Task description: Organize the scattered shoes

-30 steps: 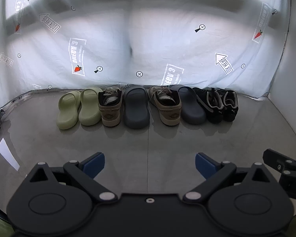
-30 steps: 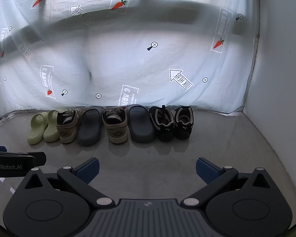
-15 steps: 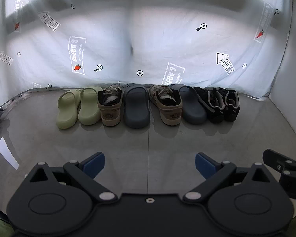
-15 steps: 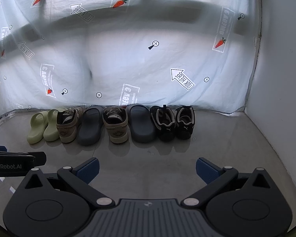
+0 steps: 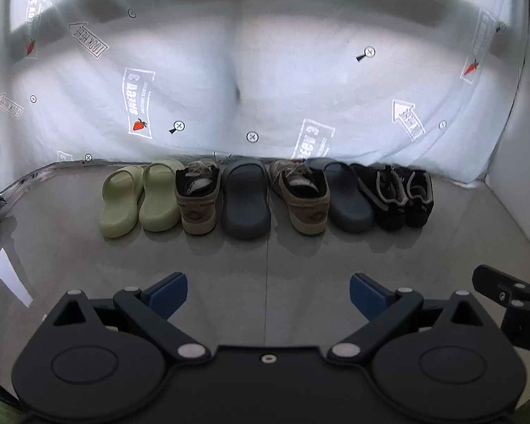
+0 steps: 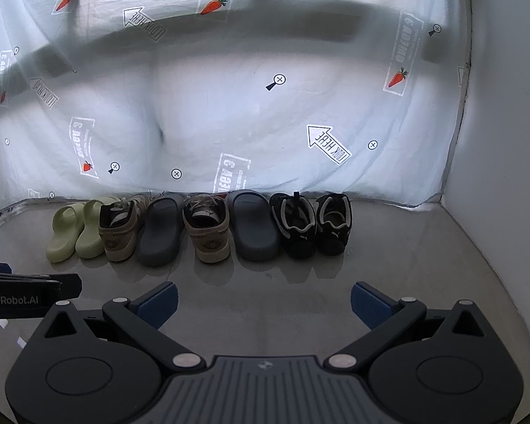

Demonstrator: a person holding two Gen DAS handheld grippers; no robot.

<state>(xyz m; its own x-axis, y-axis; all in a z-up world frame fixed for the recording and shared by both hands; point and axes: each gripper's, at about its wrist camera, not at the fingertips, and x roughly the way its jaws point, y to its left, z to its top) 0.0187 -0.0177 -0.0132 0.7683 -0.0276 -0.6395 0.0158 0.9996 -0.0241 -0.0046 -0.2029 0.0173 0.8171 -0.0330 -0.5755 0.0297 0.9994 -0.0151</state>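
**Eight shoes lined up, but two pairs are shuffled together**

Eight shoes sit in one row along the foot of the printed white sheet (image 5: 265,81), heels toward the cameras, toes toward the sheet. Going from the person's left: the green slide pair (image 5: 141,196), a tan sneaker (image 5: 198,199), a grey slide (image 5: 245,199), the other tan sneaker (image 5: 302,199), the other grey slide (image 5: 348,198), then the black sneaker pair (image 5: 395,196).

So green and black are already matched up, but tan and grey alternate. My guess is the job isn't finished until those middle four get swapped around.

Both tools are empty with jaws spread wide. The left gripper (image 5: 268,291) and right gripper (image 6: 264,300) hang low over the bare grey floor (image 5: 265,265), well short of the row and side by side.

What matters for the next grab: every shoe's long axis runs straight away from the grippers, so the heel end is what faces them, and open jaws would straddle a shoe across its width. In the left view the first grey slide sits nearly dead ahead. In the right view the second tan sneaker (image 6: 206,231) and second grey slide (image 6: 256,226) are closest to centre, so I'd say the right hand is nearer to those two.
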